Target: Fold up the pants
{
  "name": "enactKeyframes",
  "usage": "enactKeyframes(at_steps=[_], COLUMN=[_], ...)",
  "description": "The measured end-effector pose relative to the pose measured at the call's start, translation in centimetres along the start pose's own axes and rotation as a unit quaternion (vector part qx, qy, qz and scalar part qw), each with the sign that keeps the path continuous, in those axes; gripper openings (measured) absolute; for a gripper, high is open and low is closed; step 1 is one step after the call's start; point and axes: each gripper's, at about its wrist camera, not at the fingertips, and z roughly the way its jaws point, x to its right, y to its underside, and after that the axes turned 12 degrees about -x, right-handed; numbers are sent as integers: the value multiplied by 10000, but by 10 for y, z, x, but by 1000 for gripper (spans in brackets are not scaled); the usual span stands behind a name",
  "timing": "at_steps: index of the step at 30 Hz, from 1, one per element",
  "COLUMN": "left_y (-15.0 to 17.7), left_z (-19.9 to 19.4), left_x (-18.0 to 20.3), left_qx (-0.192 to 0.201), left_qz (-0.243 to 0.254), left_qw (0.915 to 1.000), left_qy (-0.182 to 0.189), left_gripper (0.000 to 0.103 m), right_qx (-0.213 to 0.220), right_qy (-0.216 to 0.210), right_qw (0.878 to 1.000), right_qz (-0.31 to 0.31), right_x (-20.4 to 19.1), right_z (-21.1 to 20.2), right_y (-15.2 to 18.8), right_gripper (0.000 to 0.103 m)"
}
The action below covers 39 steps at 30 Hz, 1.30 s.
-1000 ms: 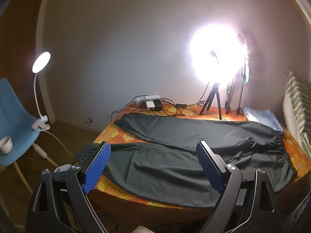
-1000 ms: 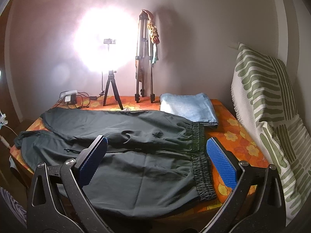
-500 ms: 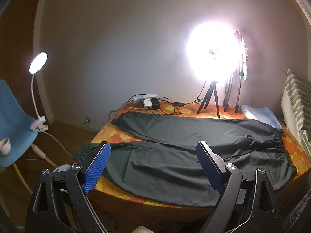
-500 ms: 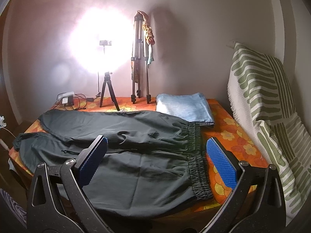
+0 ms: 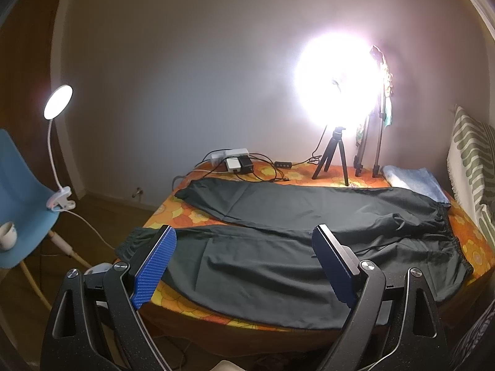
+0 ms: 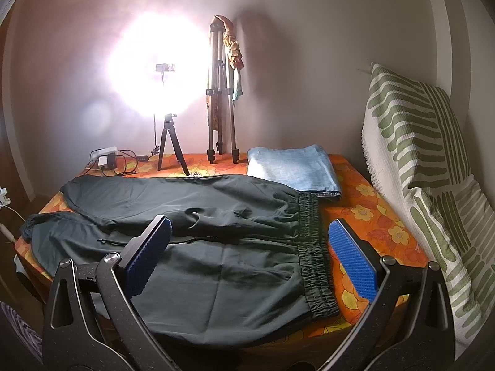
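Pants [image 5: 309, 247] flat on table [image 6: 380, 213], legs left, waistband [image 6: 312, 247] right, nothing folded. Left gripper [image 5: 244, 266] and right gripper [image 6: 250, 256] both spread wide, empty, above near edge. Risks: near leg overhangs edge, may slide off; far-left cables [image 5: 263, 173] and tripod [image 6: 170, 148] may snag; thin cloth may slip.

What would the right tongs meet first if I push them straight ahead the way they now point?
Most likely the dark pants, near the waistband: the right tongs are open, holding nothing, and aimed over that end of the garment. Nothing stands between them and the cloth, though depth is hard to judge in this fisheye view.
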Motion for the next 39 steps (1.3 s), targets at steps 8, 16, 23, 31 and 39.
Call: enactKeyframes(at_steps=[8, 16, 23, 31, 39], left_y=[0, 0, -1, -2, -6], left_z=[1, 1, 5, 7, 16], left_x=[4, 4, 5, 1, -8], left_qx=[-6, -10, -42, -77, -197], left_qz=[3, 12, 20, 45, 30], left_qw=[10000, 10000, 10000, 10000, 9998], left_qy=[-5, -10, -19, -10, -66], left_gripper=[90, 89, 89, 89, 89], right_qx=[-10, -13, -18, -41, -85], right_qy=[12, 7, -13, -34, -105], right_qw=[10000, 10000, 10000, 10000, 9999], right_qz=[16, 8, -24, -41, -69], right_x=[2, 2, 3, 0, 0], right_z=[2, 2, 4, 5, 10], right_y=[3, 2, 2, 3, 0], right_gripper=[103, 103, 103, 103, 103])
